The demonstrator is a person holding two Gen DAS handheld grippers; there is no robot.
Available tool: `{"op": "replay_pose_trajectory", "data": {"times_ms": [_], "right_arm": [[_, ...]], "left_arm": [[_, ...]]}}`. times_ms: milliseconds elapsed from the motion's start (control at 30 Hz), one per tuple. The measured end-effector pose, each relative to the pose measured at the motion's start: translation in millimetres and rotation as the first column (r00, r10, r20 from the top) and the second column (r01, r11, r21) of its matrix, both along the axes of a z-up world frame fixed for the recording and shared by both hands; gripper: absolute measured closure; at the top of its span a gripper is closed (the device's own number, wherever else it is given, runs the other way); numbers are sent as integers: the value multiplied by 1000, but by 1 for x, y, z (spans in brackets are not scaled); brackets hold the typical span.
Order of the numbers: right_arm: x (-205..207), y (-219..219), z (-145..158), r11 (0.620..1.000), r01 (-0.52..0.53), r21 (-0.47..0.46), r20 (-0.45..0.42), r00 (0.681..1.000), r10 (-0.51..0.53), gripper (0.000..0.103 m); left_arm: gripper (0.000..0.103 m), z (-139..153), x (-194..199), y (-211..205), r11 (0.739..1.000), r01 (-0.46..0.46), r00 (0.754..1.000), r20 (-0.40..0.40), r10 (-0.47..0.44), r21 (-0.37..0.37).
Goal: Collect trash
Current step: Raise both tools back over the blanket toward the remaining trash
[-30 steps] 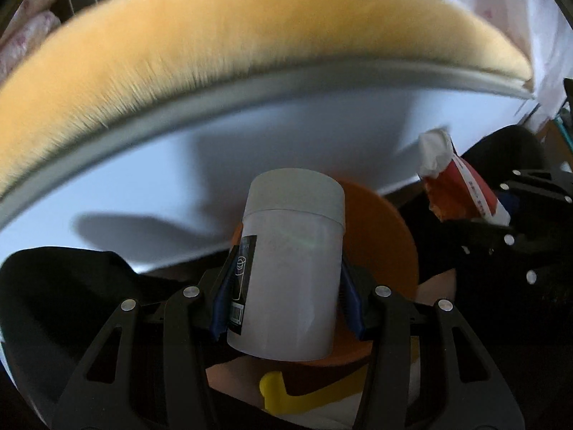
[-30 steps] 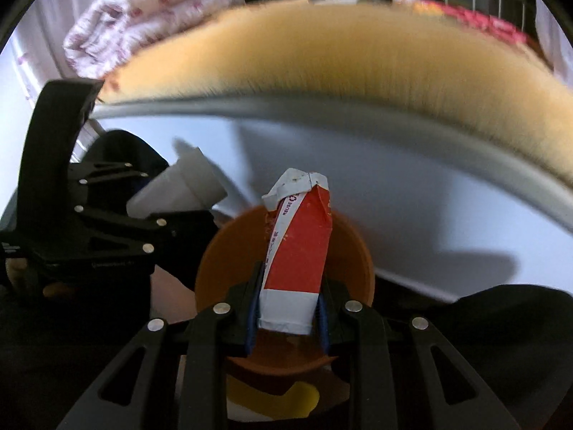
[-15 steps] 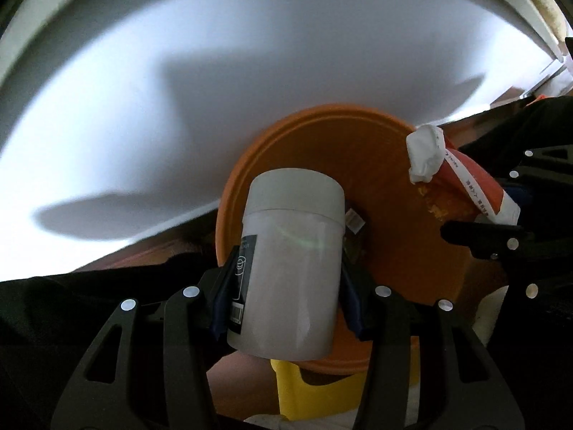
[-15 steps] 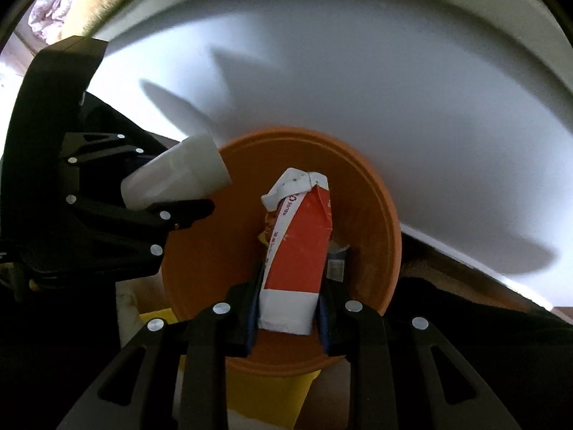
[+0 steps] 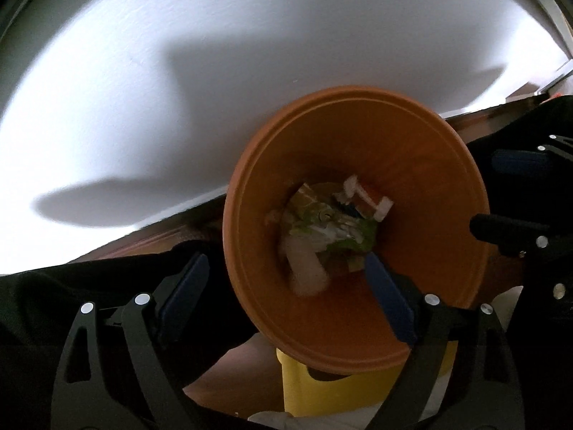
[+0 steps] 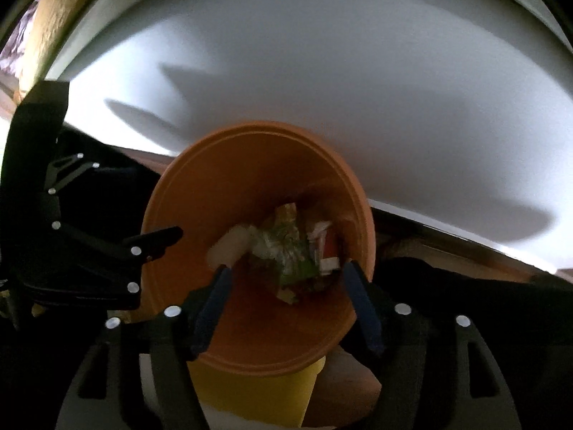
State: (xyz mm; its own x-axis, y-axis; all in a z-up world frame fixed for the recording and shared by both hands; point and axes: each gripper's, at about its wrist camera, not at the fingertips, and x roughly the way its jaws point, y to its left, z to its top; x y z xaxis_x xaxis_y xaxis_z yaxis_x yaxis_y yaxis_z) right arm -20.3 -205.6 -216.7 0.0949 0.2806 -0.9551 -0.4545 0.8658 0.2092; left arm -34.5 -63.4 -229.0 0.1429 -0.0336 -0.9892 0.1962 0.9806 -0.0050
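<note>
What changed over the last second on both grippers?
Both let go: the left gripper dropped the white cup and the right gripper the red carton into the orange bin. Both sets of jaws are opening, nothing between them. Both views closed in on the bin. Bin and white wall unchanged.

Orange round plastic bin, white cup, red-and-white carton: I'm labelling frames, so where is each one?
Orange round plastic bin [image 5: 422,122]: left wrist view, far part of its rim.
White cup [image 5: 304,268]: left wrist view, its side, inside the bin.
Red-and-white carton [image 6: 327,247]: right wrist view, its red face, inside the bin.
</note>
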Motion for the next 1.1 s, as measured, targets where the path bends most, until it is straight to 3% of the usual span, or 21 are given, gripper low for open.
{"op": "replay_pose_trajectory", "data": {"times_ms": [133, 300, 467, 600, 700, 867, 1000, 1067, 1100], "right_arm": [[-1, -14, -5, 999, 53, 3, -6, 999, -53, 36], [-4, -13, 20, 997, 71, 8, 44, 997, -71, 30], [-33, -22, 71, 1000, 10, 4, 187, 982, -11, 24], [-33, -39, 115, 998, 16, 69, 233, 972, -32, 24], [-17, -50, 152, 988, 33, 152, 261, 963, -72, 24], [40, -65, 202, 940, 96, 327, 240, 954, -181, 24], [100, -72, 227, 887, 202, 415, 193, 934, -302, 24], [140, -75, 227, 833, 296, 468, 107, 916, -386, 24], [167, -78, 224, 785, 367, 499, 35, 897, -441, 24]], "left_arm": [[17, 4, 0, -3, 1000, -8, 1000, -6, 8, 2], [17, 16, -3, 7, 999, 2, 1000, 11, -1, -45], [17, 71, -25, 8, 994, 59, 986, 163, -43, -90], [17, 114, -37, 20, 990, 63, 962, 271, -26, -129], [16, 151, -39, 30, 986, 54, 930, 368, 8, -157], [16, 205, -32, 46, 983, 29, 857, 511, 69, -181], [12, 221, -5, 49, 982, 3, 803, 586, 110, -188], [12, 229, 13, 55, 980, -24, 790, 598, 139, -196], [12, 229, 20, 57, 977, -35, 786, 599, 157, -210]]}}
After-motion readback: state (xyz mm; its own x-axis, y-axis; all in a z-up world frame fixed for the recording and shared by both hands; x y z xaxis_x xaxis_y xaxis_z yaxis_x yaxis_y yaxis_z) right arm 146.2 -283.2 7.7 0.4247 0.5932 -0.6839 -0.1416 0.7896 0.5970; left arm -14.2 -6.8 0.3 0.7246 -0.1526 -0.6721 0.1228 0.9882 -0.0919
